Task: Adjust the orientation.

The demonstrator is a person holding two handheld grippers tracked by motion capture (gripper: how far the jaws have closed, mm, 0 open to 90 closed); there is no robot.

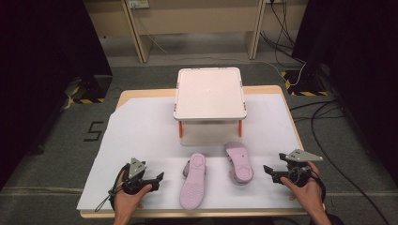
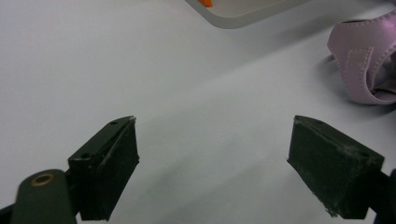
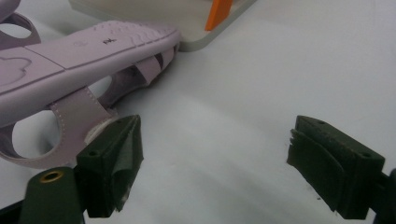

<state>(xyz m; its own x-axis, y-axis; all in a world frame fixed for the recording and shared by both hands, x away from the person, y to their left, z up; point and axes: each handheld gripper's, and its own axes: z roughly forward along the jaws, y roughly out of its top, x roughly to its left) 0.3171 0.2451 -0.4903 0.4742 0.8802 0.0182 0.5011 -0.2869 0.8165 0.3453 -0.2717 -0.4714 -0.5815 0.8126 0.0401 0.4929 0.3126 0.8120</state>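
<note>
Two lilac sandals lie sole-up on the white sheet. The left sandal [image 1: 193, 180] sits near the front middle, and its strap [image 2: 362, 60] shows at the right edge of the left gripper view. The right sandal [image 1: 239, 161] lies beside it, and its sole [image 3: 88, 51] fills the upper left of the right gripper view. My left gripper [image 1: 156, 179] is held open left of the sandals, jaws empty [image 2: 215, 168]. My right gripper [image 1: 268, 170] is open just right of the right sandal, nothing between its jaws [image 3: 215, 163].
A white square stand [image 1: 210, 93] with orange legs [image 1: 180, 129] stands at the back middle of the table, its lower shelf [image 1: 209, 136] just behind the sandals. The white sheet [image 1: 141, 126] covers the table. Cables lie on the floor at right.
</note>
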